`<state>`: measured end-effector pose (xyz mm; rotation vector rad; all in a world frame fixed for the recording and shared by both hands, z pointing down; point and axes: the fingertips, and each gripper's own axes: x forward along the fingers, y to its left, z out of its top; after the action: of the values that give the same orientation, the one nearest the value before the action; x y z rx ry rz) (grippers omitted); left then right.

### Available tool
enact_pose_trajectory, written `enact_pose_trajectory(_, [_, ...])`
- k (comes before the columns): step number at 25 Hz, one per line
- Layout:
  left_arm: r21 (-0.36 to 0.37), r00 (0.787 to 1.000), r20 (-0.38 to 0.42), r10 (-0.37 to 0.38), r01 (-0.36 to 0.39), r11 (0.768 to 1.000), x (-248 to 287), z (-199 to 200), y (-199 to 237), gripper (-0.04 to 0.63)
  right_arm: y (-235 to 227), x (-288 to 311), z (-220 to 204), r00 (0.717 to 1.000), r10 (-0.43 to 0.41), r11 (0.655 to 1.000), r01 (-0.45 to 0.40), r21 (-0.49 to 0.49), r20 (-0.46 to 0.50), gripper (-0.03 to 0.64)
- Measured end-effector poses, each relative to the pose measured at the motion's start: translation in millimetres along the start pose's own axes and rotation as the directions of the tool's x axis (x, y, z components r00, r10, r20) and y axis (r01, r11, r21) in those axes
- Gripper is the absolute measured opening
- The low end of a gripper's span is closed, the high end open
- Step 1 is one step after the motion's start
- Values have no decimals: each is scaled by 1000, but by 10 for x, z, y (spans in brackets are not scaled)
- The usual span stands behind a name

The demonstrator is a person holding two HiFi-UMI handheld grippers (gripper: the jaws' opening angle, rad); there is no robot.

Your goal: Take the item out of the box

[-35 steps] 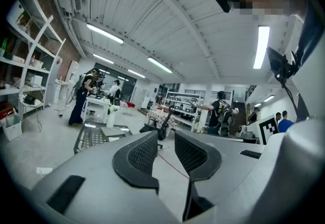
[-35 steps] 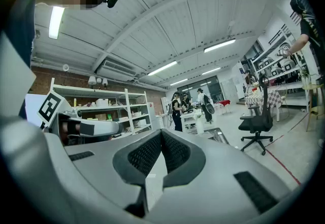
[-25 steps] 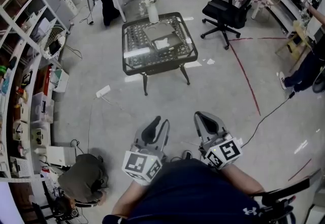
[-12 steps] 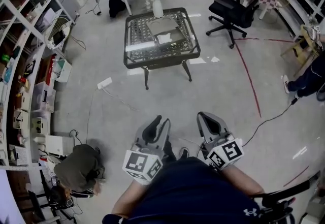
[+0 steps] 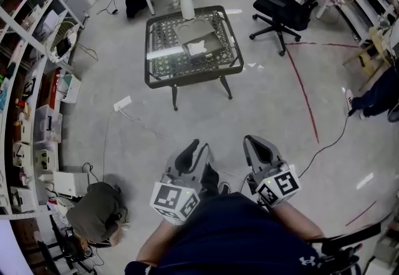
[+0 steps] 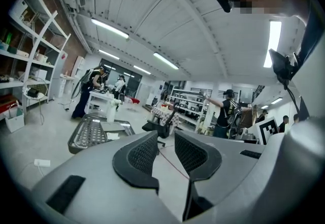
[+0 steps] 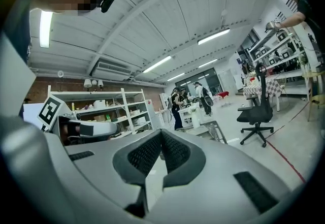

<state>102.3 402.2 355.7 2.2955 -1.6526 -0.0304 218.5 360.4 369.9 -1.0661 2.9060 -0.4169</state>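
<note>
Since the earlier frame the table is drifting slightly left and up in the head view.

Nearest: left gripper, jaws standing spread, nothing between them. Right gripper, jaw tips pressing together, empty.

Farther, well apart: flat grey box lying on the mesh table top, edges roughly square with the table's. Its long axis is not reading clearly at this range.

Beyond, at the table's far side: white vase.

Grey concrete floor crossed by a red line, black lattice-top table, black office chair, white shelving along one side, strip lights overhead
</note>
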Motion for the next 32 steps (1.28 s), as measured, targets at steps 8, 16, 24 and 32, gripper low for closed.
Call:
enact_pose_trajectory(8, [-32, 999, -21, -38, 38, 999, 561, 193, 560, 115, -242, 727, 122, 999, -29, 999, 30, 23, -14, 2])
enact_pose_trajectory(16, [3, 998, -19, -52, 52, 999, 912, 402, 1083, 115, -330, 1390, 259, 999, -44, 999, 44, 17, -7, 2])
enact_pose_trajectory(24, [-18, 997, -8, -71, 71, 997, 1084, 522, 1419, 102, -357, 1724, 271, 996, -74, 997, 73, -17, -50, 2])
enact_pose_trajectory(32, [-30, 998, -31, -48, 47, 998, 1121, 493, 1603, 97, -368, 1938, 231, 997, -57, 998, 58, 11, -47, 2])
